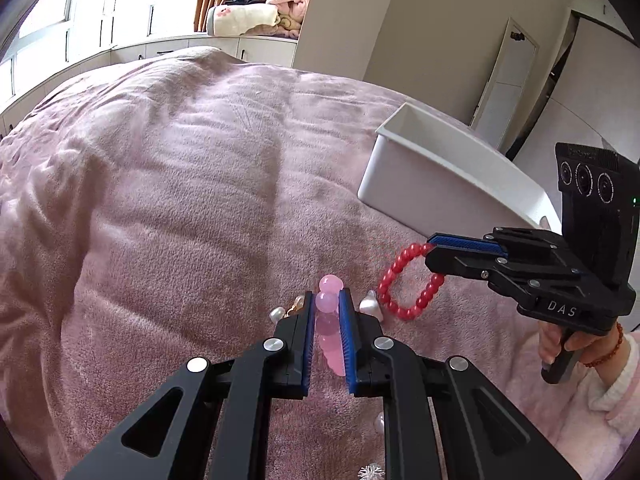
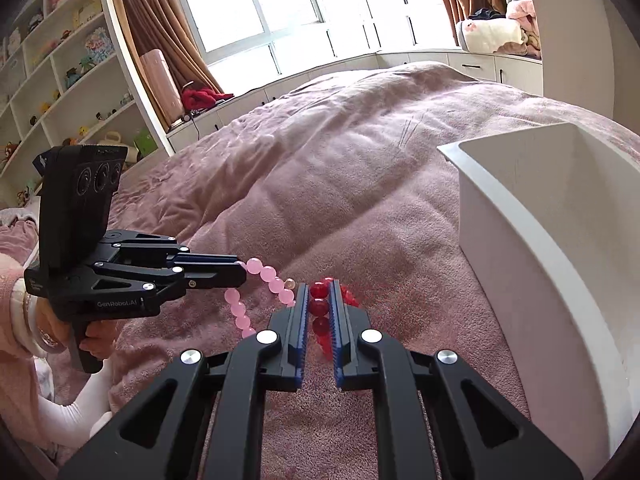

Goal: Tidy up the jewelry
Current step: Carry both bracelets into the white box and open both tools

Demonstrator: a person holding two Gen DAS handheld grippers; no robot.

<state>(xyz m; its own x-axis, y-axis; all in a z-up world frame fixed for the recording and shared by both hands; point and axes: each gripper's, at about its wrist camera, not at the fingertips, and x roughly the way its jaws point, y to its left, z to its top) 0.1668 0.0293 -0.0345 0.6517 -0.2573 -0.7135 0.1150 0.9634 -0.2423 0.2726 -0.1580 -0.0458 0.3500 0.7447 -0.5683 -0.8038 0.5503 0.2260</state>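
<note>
My left gripper (image 1: 326,300) is shut on a pink bead bracelet (image 1: 329,312) just above the pink bedspread. From the right wrist view the left gripper (image 2: 239,270) holds that pink bracelet (image 2: 262,280), which hangs from its tips. My right gripper (image 2: 319,294) is shut on a red bead bracelet (image 2: 319,307). In the left wrist view the right gripper (image 1: 430,250) holds the red bracelet (image 1: 404,284) as a hanging loop. A white bin (image 1: 440,184) stands on the bed to the right; it also shows in the right wrist view (image 2: 540,248), close beside the right gripper.
Pearl pieces (image 1: 370,304) and a small gold-and-pearl item (image 1: 286,312) lie on the pink bedspread (image 1: 180,200) by the left gripper's tips. Another pearl (image 1: 379,422) and a white snowflake ornament (image 1: 370,472) lie nearer. Shelves (image 2: 60,80) stand at the far left.
</note>
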